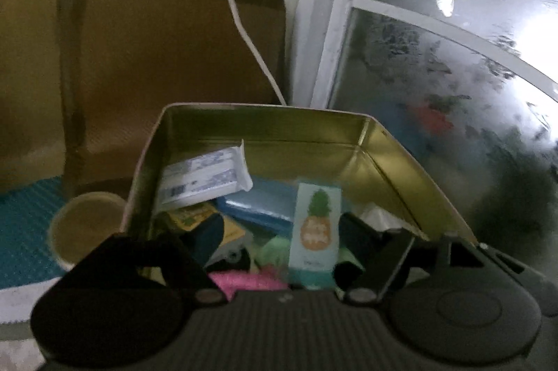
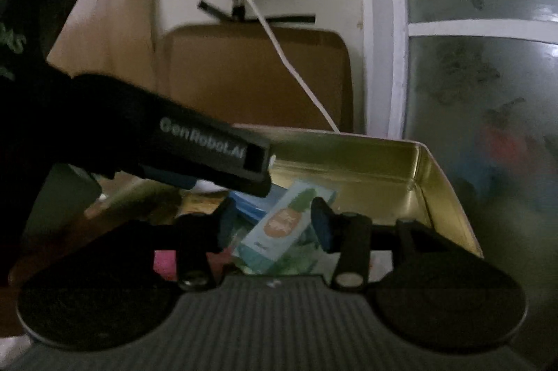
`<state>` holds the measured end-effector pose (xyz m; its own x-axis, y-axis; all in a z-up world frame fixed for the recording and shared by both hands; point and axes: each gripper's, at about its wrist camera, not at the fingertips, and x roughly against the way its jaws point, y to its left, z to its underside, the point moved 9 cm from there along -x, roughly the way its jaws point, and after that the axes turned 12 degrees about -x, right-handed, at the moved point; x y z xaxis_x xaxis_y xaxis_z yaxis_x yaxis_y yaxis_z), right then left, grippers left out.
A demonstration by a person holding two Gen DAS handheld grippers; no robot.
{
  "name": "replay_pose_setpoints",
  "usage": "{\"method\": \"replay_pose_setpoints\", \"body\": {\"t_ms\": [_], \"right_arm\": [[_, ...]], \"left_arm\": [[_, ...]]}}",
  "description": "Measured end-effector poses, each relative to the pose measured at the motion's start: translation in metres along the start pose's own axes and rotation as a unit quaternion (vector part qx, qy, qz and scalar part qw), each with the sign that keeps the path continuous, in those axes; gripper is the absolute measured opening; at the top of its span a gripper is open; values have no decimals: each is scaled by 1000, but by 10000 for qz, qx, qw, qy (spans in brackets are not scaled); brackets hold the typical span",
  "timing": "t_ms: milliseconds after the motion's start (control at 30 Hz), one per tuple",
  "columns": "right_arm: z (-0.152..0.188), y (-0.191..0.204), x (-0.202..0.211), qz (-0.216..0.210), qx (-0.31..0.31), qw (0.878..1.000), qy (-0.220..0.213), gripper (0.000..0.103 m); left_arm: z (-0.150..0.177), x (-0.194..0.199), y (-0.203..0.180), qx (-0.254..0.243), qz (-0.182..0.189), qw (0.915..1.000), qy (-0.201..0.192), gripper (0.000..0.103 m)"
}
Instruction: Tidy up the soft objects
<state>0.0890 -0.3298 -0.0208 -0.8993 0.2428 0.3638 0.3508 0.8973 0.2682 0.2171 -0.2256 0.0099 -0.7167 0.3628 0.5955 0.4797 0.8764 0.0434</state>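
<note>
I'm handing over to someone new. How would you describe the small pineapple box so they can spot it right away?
Find the gold metal tin in front of the brown chair. Among the clutter inside it, towards the near side, a slim box stands on end. It is pale teal with an orange pineapple printed on its face, unlike the white packet and flat blue box behind it.

Gold-lined tin (image 1: 390,154), shiny yellow-green inside. Pale teal packet (image 1: 315,231) w/ orange pineapple print, green leaf top. White packet (image 1: 205,177) w/ blue-grey print. Blue flat pack (image 1: 258,207) beneath. Yellow-green printed pack (image 1: 195,217). Pink fuzzy item (image 1: 244,280); light green soft bit (image 1: 275,249). Tan paper cup (image 1: 83,224). Teal dotted mat (image 1: 24,231). Brown cardboard (image 1: 174,46). White cable (image 1: 240,22). Black gripper body w/ white lettering (image 2: 202,141); blue pads (image 2: 322,224).
</note>
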Motion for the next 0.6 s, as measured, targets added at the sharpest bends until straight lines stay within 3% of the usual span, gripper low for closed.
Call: {"method": "replay_pose_setpoints", "body": {"t_ms": [267, 433, 600], "right_arm": [[19, 13, 62, -153, -636, 9972, -350, 51], [30, 11, 84, -91, -877, 9958, -264, 51], [39, 17, 94, -167, -1038, 9944, -60, 51]], "left_arm": [[24, 67, -11, -446, -289, 9981, -297, 96], [52, 96, -14, -508, -435, 9974, -269, 97], [79, 119, -6, -186, -467, 9986, -133, 100]]}}
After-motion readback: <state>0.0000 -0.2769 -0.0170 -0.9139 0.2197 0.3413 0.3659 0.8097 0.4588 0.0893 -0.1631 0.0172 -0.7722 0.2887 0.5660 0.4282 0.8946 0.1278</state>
